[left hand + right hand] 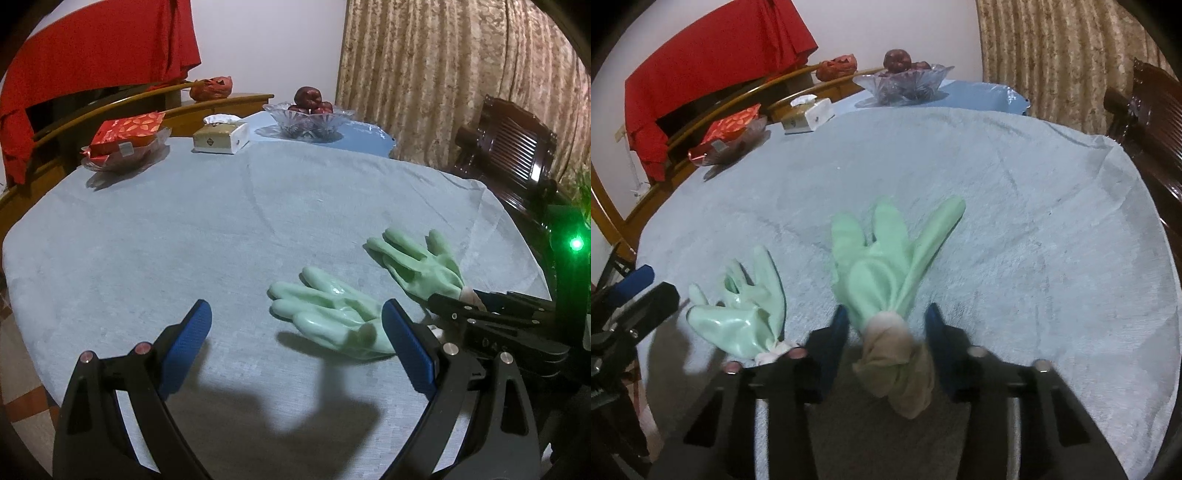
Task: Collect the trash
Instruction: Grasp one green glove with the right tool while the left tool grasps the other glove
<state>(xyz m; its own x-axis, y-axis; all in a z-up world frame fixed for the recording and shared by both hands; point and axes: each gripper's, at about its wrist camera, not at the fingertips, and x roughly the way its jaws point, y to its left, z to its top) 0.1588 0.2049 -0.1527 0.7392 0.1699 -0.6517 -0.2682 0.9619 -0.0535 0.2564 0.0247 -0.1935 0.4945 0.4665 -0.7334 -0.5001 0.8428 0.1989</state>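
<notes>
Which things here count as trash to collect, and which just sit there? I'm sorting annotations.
For the job:
- near green glove, lying by the left hand-held gripper
- far green glove, its cuff between the right hand-held gripper's open fingers

Just lying about:
- tissue box
- glass fruit bowl
- red snack packet

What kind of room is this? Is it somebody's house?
Probably a home dining room. A round table under a pale blue cloth holds a glass fruit bowl, a tissue box and a dish of red snack packets. A carved wooden chair and curtains stand behind.
</notes>
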